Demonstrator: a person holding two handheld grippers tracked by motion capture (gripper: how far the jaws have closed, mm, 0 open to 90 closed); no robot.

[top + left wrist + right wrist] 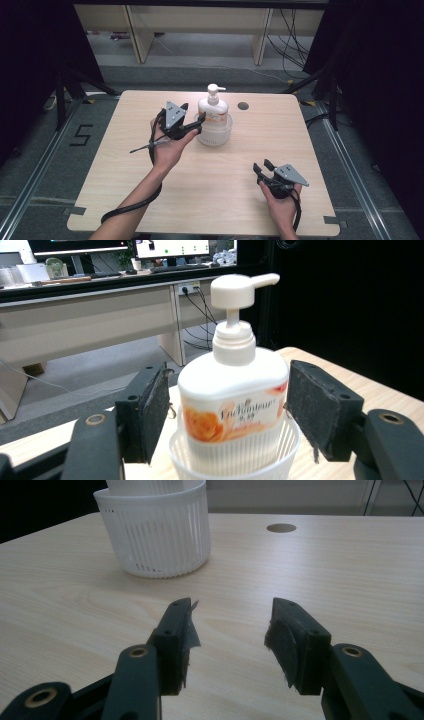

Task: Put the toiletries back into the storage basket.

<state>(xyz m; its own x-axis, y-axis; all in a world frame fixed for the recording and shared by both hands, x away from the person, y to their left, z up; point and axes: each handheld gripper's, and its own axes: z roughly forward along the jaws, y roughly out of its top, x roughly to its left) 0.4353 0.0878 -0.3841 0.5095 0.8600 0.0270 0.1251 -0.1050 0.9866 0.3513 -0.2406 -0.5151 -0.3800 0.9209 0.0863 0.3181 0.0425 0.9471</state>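
The fingers [150, 412] of the left gripper [225, 415] are spread on either side of the bottle [232, 400], not touching it. The bottle stands upright in a white basket [216, 134] near the tabletop's [150, 200] far middle. The right gripper [231, 630], fingers spread and holding nothing, hovers low over the near right tabletop, well apart from the basket.

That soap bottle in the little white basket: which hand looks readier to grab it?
The left. The left gripper has open jaws flanking the soap bottle in its basket; the right gripper sits apart near the table's front.
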